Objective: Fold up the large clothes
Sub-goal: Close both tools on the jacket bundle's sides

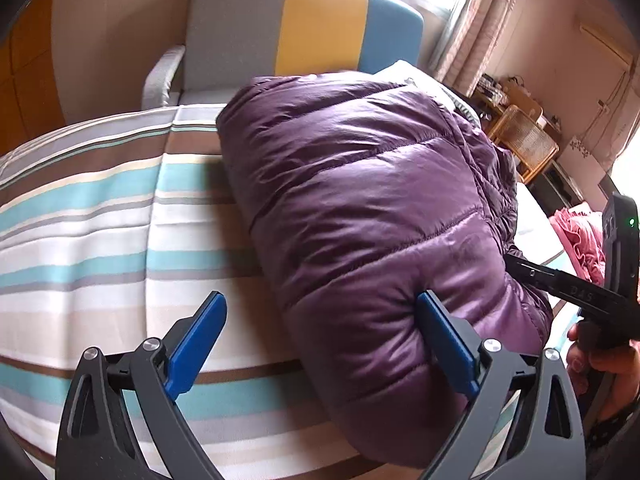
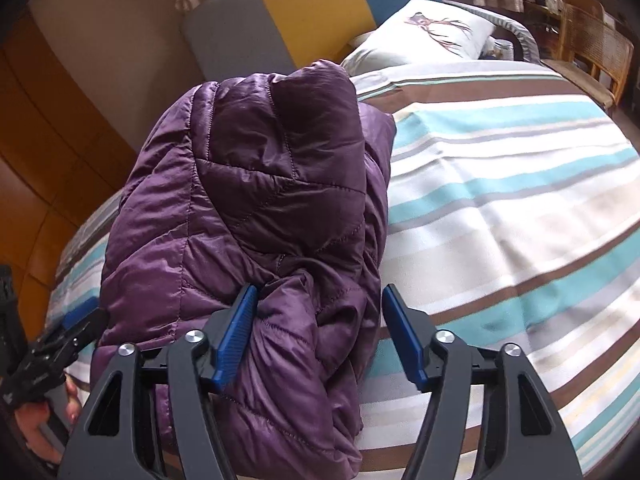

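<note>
A purple quilted down jacket (image 1: 360, 200) lies folded into a thick bundle on the striped bed (image 1: 100, 220). My left gripper (image 1: 320, 312) is open at the bundle's near left edge; its right pad (image 1: 448, 344) presses into the fabric, its left pad is over bare sheet. In the right wrist view the jacket (image 2: 248, 200) fills the left half. My right gripper (image 2: 316, 316) is open around the bundle's near right edge, with puffy fabric between the jaws. Each gripper shows in the other's view, the right one (image 1: 532, 272) at the jacket's right side, the left one (image 2: 80, 320) at its left.
The bed's striped sheet (image 2: 500, 200) spreads to the right. A grey, yellow and blue headboard (image 1: 304, 28) and a pillow (image 2: 420, 36) are at the far end. A wicker chair (image 1: 524, 140) and pink cloth (image 1: 576, 236) stand beside the bed. Wooden wardrobe (image 2: 48, 140) on the left.
</note>
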`<state>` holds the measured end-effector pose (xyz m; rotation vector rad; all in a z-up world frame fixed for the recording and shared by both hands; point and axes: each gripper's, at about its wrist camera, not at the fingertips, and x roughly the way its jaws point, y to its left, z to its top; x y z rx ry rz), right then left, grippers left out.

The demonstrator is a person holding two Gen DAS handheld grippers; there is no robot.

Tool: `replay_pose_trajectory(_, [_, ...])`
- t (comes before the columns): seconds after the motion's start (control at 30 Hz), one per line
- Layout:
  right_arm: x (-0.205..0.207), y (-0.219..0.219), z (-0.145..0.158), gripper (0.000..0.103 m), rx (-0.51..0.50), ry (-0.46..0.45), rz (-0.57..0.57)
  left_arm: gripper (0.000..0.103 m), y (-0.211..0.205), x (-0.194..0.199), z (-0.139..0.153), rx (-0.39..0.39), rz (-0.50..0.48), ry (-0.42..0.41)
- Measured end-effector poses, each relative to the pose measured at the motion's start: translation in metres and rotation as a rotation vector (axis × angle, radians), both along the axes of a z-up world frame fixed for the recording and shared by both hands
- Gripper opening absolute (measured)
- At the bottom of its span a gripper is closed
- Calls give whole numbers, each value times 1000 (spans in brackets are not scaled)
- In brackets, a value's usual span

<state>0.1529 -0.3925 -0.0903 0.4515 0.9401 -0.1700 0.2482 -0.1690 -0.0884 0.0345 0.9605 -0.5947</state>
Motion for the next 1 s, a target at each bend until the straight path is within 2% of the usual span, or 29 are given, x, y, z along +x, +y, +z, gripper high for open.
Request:
replay_pose_trajectory(0.17, [19,-14,3,67,45,7,15,101,-17,14,-1,43,-46,36])
replay_pose_trajectory(0.27, [32,-23,-5,77,56,35,3,101,-25,21,-4,37,-59,59])
replay_pose_trajectory(0.5, [46,-44,-42,77,256,31,0,98,-44,29,-18,25,-108,101])
replay_pose_trajectory(0.63, [47,-50,-50,77,282,-2,14,98,-47,31,-24,11,-122,104])
replay_pose_trajectory(0.73, [50,-50,-51,71,269,-6,29,92,-50,31,-25,6,-132,102])
replay_pose_trajectory(0.83, [48,-43,-49,61,245,-20,48,81,-57,25,-21,35,-152,64])
replay_pose_trajectory(1.0, [34,-39,-41,41,231,-65,66,68,-60,17,-12,55,-164,8])
